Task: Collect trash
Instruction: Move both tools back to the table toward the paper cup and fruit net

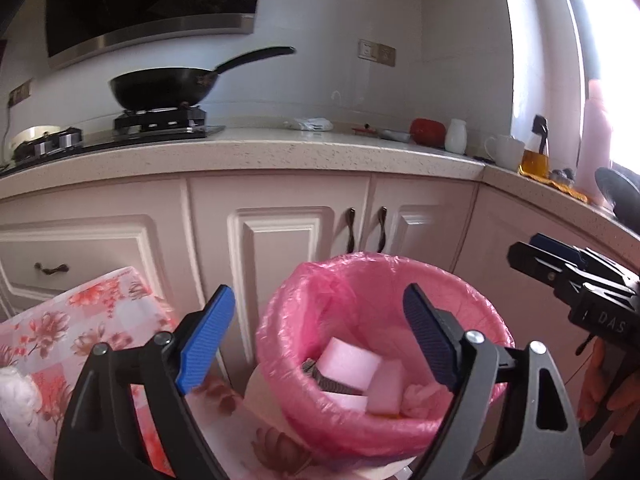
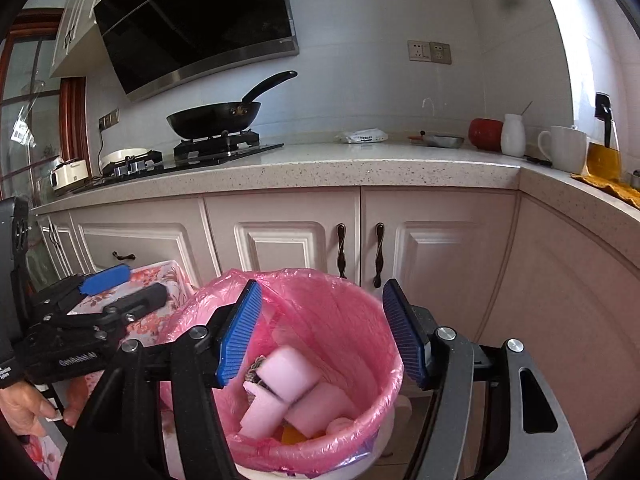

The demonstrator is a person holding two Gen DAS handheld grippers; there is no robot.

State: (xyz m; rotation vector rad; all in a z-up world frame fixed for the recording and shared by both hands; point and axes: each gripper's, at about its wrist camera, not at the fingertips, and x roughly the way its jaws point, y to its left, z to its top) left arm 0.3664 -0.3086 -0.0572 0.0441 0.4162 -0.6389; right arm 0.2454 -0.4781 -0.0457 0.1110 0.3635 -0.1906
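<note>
Blue ribbed pads frame both of my views, and none of them presses on anything. My left gripper [image 1: 320, 336] stands spread wide over the bin with nothing between its pads; my right gripper [image 2: 320, 332] is parted a little less, also empty. No earlier picture lets me compare.

Directly beneath, at 6 o'clock, sits the trash bin [image 2: 384, 446], white-walled and lined with a pink bag [image 2: 328, 304] whose edge folds over the rim. The right gripper's pads hang just inside that rim with free space on either side; the left gripper's right pad hangs over the bag's edge at 4 o'clock in its view. Inside the bin lie several pale foam blocks [image 2: 288, 376], tumbled against each other, with a dark patterned scrap [image 2: 252, 372] under them and something orange [image 2: 296, 436] at the bottom.

At 9 o'clock a floral cloth [image 1: 80, 320] covers a surface just beside the bin. Behind the bin, at 12 o'clock, the cabinet doors [image 2: 280, 240] stand near it, leaving a narrow strip of room.

Farther off, the speckled countertop [image 2: 320, 172] edge runs across. On it are a black wok [image 2: 216, 120] on the burner, a white packet [image 2: 366, 136], a red pot [image 2: 485, 134], a white jar [image 2: 513, 135], a white mug [image 2: 564, 154] and an oil bottle [image 2: 604, 152] half full of amber liquid.
</note>
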